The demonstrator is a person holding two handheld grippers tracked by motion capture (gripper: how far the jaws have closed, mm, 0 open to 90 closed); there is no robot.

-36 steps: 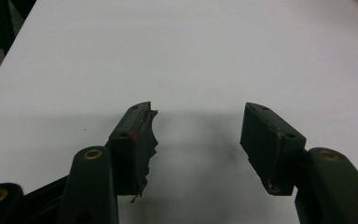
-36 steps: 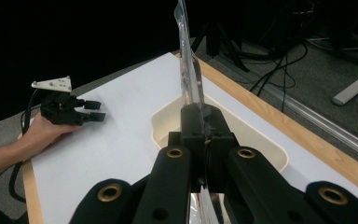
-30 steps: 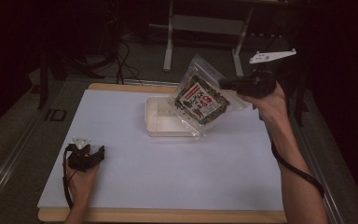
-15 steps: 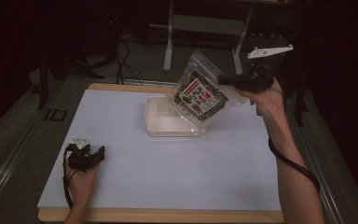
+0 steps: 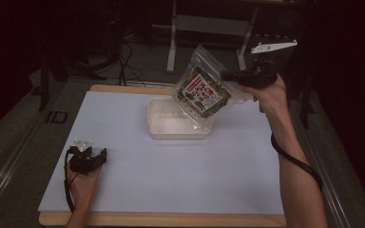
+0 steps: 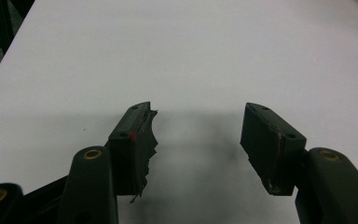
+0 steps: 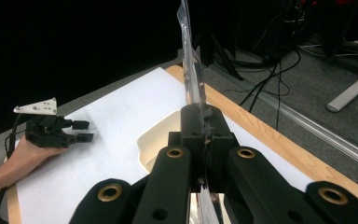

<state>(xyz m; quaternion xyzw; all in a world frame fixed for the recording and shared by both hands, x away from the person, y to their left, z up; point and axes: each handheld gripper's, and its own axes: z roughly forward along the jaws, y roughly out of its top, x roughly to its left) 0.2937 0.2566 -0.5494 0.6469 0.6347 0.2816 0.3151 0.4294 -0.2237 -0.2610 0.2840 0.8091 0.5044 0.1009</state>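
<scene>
A clear zip bag [image 5: 200, 92] with a red, white and dark printed pack inside hangs tilted above a shallow white tray [image 5: 167, 129] at the table's far middle. My right gripper [image 5: 225, 75] is shut on the bag's right edge and holds it in the air. In the right gripper view the jaws press together on the thin clear plastic [image 7: 192, 88], with the tray [image 7: 156, 135] below. My left gripper [image 5: 100, 156] rests on the white table [image 5: 218, 166] at the near left, open with nothing between its fingers [image 6: 135, 140].
The white sheet lies on a board with a wooden edge [image 5: 171, 219]. Behind the table, metal stand legs [image 5: 173, 42] and cables [image 5: 128, 61] are on the dark floor. A metal rail [image 7: 317, 135] runs beside the table.
My right hand has lifted the bag a little higher over the tray. The left hand has not moved.
</scene>
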